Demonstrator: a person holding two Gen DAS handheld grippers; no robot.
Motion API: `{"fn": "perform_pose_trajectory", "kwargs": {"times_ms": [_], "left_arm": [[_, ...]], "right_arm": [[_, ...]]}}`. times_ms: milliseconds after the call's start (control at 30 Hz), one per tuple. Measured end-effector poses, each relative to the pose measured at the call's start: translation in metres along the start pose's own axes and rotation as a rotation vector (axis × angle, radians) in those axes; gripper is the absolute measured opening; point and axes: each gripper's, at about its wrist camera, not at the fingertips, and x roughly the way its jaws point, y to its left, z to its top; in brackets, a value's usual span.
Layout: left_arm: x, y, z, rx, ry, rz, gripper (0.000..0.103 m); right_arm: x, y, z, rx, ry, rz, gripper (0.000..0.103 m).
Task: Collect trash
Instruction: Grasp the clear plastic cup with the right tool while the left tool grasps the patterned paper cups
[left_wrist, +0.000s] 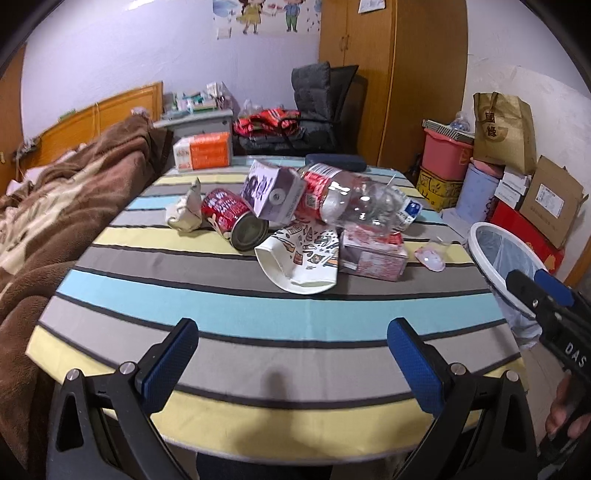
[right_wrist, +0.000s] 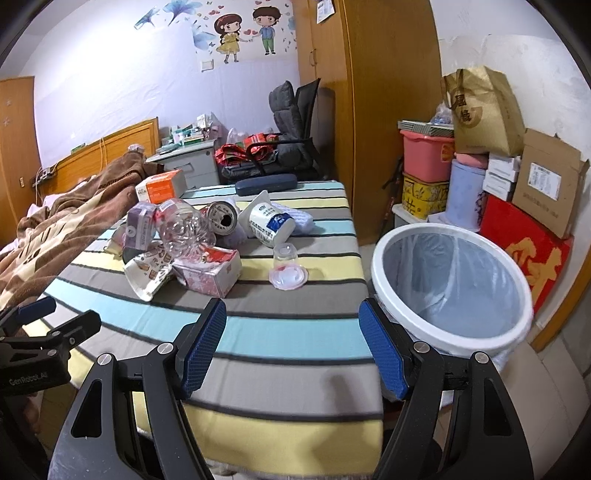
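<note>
— How's my feed?
— Evenly lit from overhead, a bit cool. I see soft shadows under the tongs at the bench (left_wrist: 236, 332) near edge, glare on the clear bottle (left_wrist: 354, 201), black fisheye corners, bent walls, slight blur throughout.

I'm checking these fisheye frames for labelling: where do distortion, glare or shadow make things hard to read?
Left wrist view: stripes of the tablecloth bow strongly, corners vignette black, the clear bottle shows glare spots, and a soft shadow sits between the open left claw fingers. Right wrist view: the bin rim bulges into an oval, edges curve, and the open right claw is sharp.
</note>
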Motion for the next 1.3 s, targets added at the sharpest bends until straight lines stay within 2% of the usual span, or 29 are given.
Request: {"fn": "perform_pose_trajectory", "kwargs": {"times_ms": [200,533,600,700,867,900,1100,1200,1300], "left_arm": [[0.023,0.017,0.016,-0.047,0.006,-0.053,0.103],[0.071,0.021,0.034,-0.055,0.074,-0.08,0.092],[0.081,0.023,0.037,-0.065,0.095,-0.084,0.085],[0.09,0.025,0.042,-0.069,0.099,-0.086,0.084],[0.104,0.022,0.047,-0.081,0.123,-0.109,0.084],[0.105,0.021,0.048,-0.077,0.125,-0.113,0.083],[0.117,0.015,0.051,-0.078,0.156,-0.173,0.061],[0.116,0.016,0.053,-0.089,0.158,-0.199,0.042],[0.116,0.016,0.054,-0.089,0.155,-0.204,0.036]], "right_arm": [[0.026,-0.001,0.009,0.006,0.026,-0.007,0.076],[0.058,0.002,0.02,-0.004,0.092,0.007,0.076],[0.061,0.002,0.022,-0.004,0.093,-0.001,0.075],[0.069,0.002,0.025,-0.004,0.109,0.0,0.068],[0.08,0.0,0.029,0.01,0.148,0.023,0.063],[0.081,0.0,0.029,0.01,0.151,0.024,0.059],[0.086,0.0,0.032,-0.003,0.169,0.052,0.046],[0.088,0.0,0.033,-0.004,0.179,0.066,0.04],[0.089,-0.001,0.034,-0.001,0.183,0.072,0.029]]}}
